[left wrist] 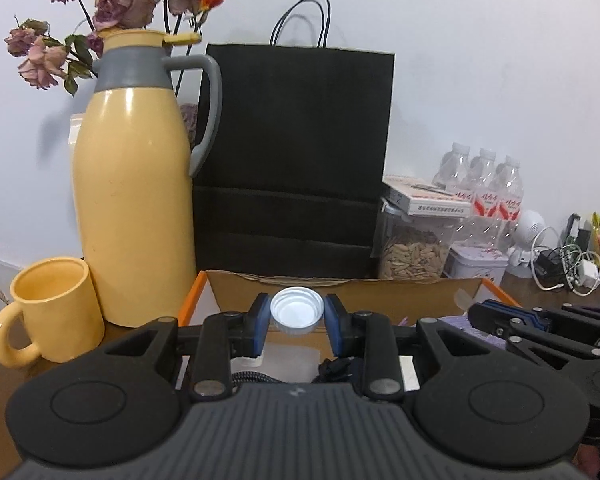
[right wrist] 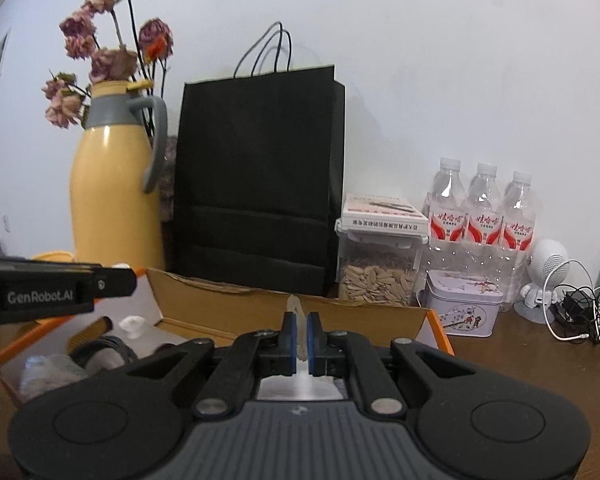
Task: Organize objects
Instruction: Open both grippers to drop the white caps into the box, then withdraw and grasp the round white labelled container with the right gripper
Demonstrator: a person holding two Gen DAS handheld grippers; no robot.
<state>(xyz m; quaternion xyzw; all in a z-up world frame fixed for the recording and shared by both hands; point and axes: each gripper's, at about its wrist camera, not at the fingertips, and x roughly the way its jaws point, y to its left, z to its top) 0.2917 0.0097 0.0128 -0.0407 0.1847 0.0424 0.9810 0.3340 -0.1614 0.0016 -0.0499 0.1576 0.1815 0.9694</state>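
Note:
My left gripper (left wrist: 297, 314) is shut on a white bottle cap (left wrist: 296, 315), open side toward the camera, held above an open cardboard box (left wrist: 340, 292) with orange edges. My right gripper (right wrist: 299, 334) is shut on a thin, pale translucent scrap (right wrist: 296, 312) that sticks up between its blue pads; I cannot tell what the scrap is. It hangs over the same cardboard box (right wrist: 228, 316). The right gripper (left wrist: 540, 328) shows at the right of the left wrist view, and the left gripper (right wrist: 56, 288) enters the right wrist view from the left.
Behind the box stand a yellow thermos jug (left wrist: 136, 184) with dried roses, a black paper bag (left wrist: 296, 160), a jar of seeds (left wrist: 414, 252), a tin (right wrist: 462, 308), water bottles (right wrist: 480, 216) and tangled cables (right wrist: 580, 312). A yellow mug (left wrist: 56, 308) sits left. The box holds a comb (right wrist: 90, 330) and small items.

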